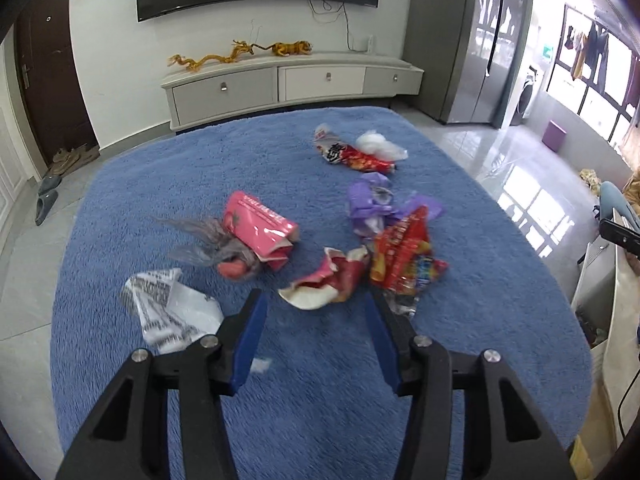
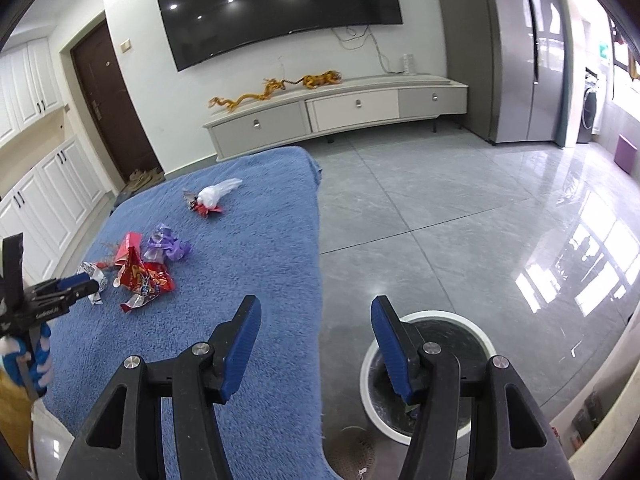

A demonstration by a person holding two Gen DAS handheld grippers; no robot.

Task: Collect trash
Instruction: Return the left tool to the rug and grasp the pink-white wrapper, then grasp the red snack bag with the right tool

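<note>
Several crumpled wrappers lie on a blue fluffy cloth (image 1: 304, 380). In the left wrist view my left gripper (image 1: 316, 300) is open, just short of a torn red-and-white wrapper (image 1: 328, 280). A red snack bag (image 1: 404, 256) lies by its right finger, a white printed wrapper (image 1: 168, 308) by its left. Farther off lie a pink packet (image 1: 256, 228), a purple wrapper (image 1: 376, 204) and a red wrapper with a white bag (image 1: 360, 152). My right gripper (image 2: 316, 306) is open and empty above the cloth's right edge, next to a white-rimmed bin (image 2: 424, 368) on the floor.
A low TV cabinet (image 2: 340, 114) stands against the far wall under a wall TV (image 2: 280, 8). Glossy grey floor tiles (image 2: 460, 220) spread to the right. A purple box (image 2: 626, 152) sits by the window. My left gripper (image 2: 60, 288) shows in the right wrist view.
</note>
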